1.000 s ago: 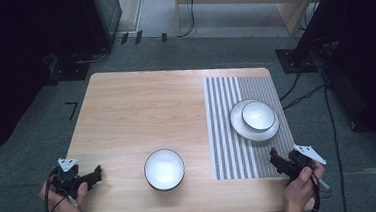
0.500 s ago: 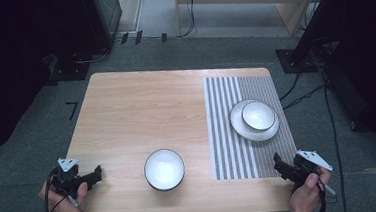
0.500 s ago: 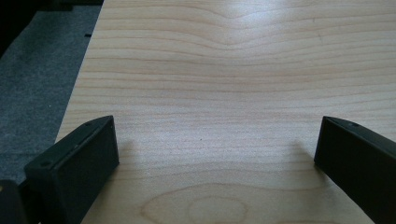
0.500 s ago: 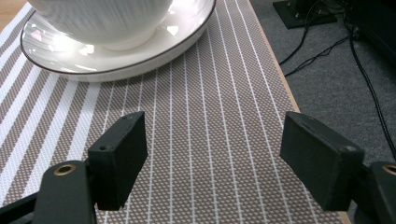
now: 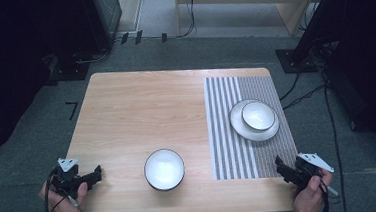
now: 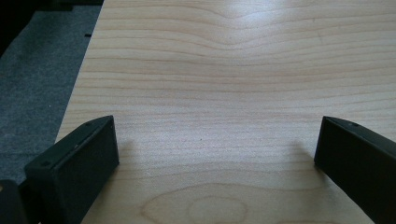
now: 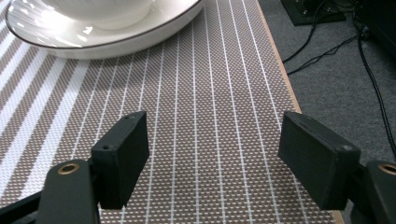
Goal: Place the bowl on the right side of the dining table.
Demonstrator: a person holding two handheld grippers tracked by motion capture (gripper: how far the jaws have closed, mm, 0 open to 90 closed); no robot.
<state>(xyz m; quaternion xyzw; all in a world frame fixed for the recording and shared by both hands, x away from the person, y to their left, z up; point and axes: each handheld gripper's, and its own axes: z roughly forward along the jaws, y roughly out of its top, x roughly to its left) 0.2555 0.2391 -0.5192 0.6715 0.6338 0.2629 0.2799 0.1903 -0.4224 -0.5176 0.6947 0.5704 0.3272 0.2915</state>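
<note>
The small white ceramic bowl (image 5: 258, 115) is sitting inside the wide white dark-rimmed plate (image 5: 241, 126) on the brown-and-white striped woven placemat (image 5: 228, 133), just ahead of the right gripper (image 5: 283, 166) and a little to its inner side. That gripper is resting low over the mat's near corner with its jaws standing wide apart and nothing between them, probably lined up so it can go straight forward to the plate's rim (image 7: 116, 44). Farther inward, between the two tools, a second white round bowl with a dark rim (image 5: 164, 169) is waiting alone on the pale wooden table (image 5: 141, 109). The left gripper (image 5: 96, 173) is lying at the near left edge, jaws spread and empty, pointing across bare wood toward that bowl. Nothing is blocking either path; cables (image 5: 305, 95) are trailing on the grey floor beyond the right-hand edge.
</note>
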